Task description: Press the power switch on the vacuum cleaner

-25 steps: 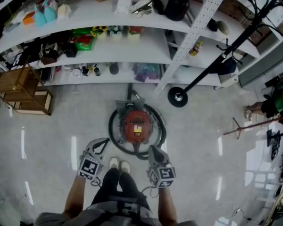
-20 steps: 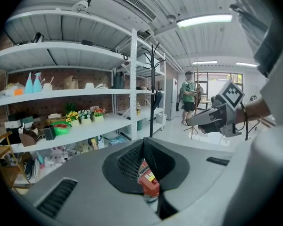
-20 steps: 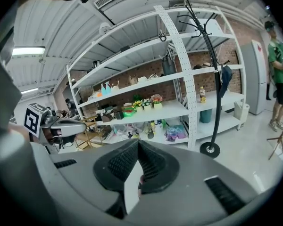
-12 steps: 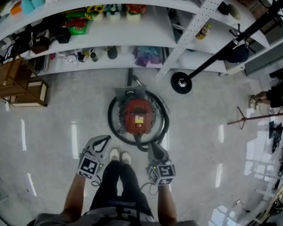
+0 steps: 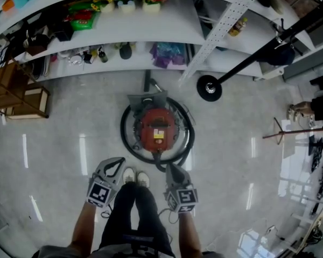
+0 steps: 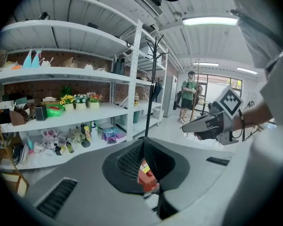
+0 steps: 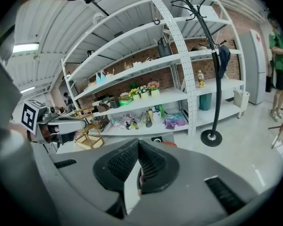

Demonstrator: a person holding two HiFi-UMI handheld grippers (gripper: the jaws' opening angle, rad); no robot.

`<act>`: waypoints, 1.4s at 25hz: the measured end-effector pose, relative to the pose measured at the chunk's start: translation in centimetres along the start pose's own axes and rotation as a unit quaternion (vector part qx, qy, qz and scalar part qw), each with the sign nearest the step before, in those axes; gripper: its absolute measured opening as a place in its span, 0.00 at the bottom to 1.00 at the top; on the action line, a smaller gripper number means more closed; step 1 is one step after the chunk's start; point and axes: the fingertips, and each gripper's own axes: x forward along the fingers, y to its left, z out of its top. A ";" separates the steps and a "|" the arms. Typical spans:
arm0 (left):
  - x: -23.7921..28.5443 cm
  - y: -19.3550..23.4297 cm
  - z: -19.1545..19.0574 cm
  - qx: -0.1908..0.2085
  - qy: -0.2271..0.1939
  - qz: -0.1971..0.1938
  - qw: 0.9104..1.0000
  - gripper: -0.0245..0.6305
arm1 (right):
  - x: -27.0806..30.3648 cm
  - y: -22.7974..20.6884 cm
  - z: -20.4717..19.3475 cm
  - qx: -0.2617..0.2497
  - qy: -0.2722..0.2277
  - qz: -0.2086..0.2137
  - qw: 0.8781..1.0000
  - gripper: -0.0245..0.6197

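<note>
The red vacuum cleaner (image 5: 157, 129) stands on the floor with its black hose (image 5: 128, 144) coiled round it, just ahead of the person's shoes (image 5: 135, 177). My left gripper (image 5: 116, 164) hangs shut, near and to the left of the vacuum and well above the floor. My right gripper (image 5: 172, 171) is shut too, near and to the right, over the hose's near loop. In the left gripper view the jaw tips meet (image 6: 142, 142), and the vacuum (image 6: 146, 175) shows through the gap behind them. In the right gripper view the tips also meet (image 7: 137, 143), with the vacuum's top (image 7: 169, 144) just beyond. Neither gripper touches the vacuum.
White shelving (image 5: 151, 26) full of small goods runs behind the vacuum. A black coat stand's round base (image 5: 209, 87) sits to the right of it. A wooden rack (image 5: 16, 93) stands at the far left. Another person (image 5: 317, 109) is at the far right edge.
The head view has shifted, so the shelves and vacuum sit higher in the frame. Both grippers stay shut and hold about the same place beside the legs.
</note>
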 end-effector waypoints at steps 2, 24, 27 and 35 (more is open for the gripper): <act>0.5 0.0 -1.2 -0.001 0.003 0.000 1.000 0.05 | 0.7 -0.2 -1.0 0.002 0.004 0.001 1.000 0.06; 5.2 0.0 -10.3 0.001 0.005 -0.005 1.000 0.05 | 9.4 -4.2 -10.6 -0.028 0.018 0.002 0.999 0.06; 5.4 -0.2 -10.7 0.000 0.004 -0.005 1.000 0.05 | 10.7 -4.7 -11.8 -0.026 0.020 0.003 0.999 0.06; 6.0 -0.8 -11.3 -0.004 0.003 -0.011 1.000 0.05 | 15.1 -5.5 -13.3 -0.028 0.033 0.011 0.999 0.06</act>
